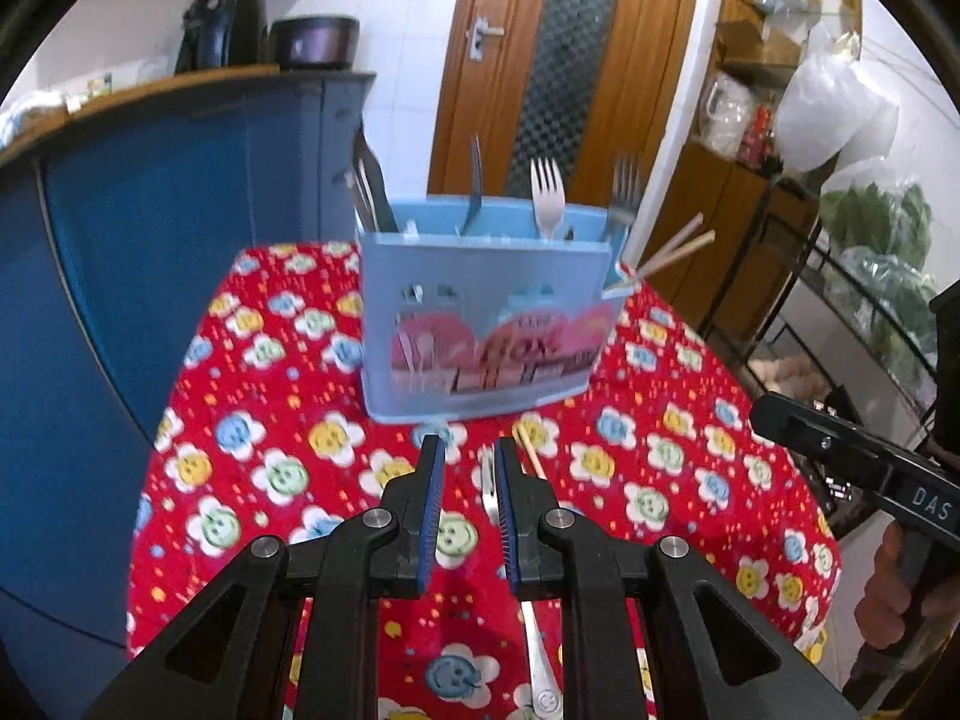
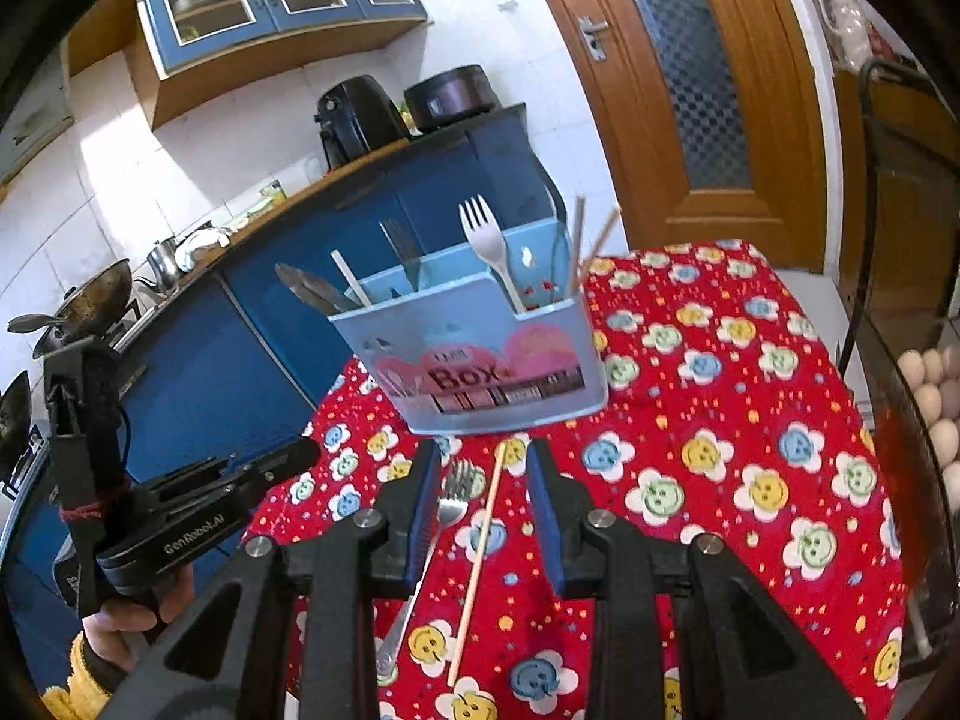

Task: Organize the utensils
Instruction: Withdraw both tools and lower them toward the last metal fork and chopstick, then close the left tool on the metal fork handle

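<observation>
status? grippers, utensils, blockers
Left gripper and right gripper open, empty, above the table. Metal fork and chopstick loose before the blue holder. Nothing blocking.

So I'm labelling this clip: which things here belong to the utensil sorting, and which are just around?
Job:
blue caddy
metal fork on the cloth
loose chopstick
left gripper
right gripper

Around:
air fryer
wok
eggs
door
</observation>
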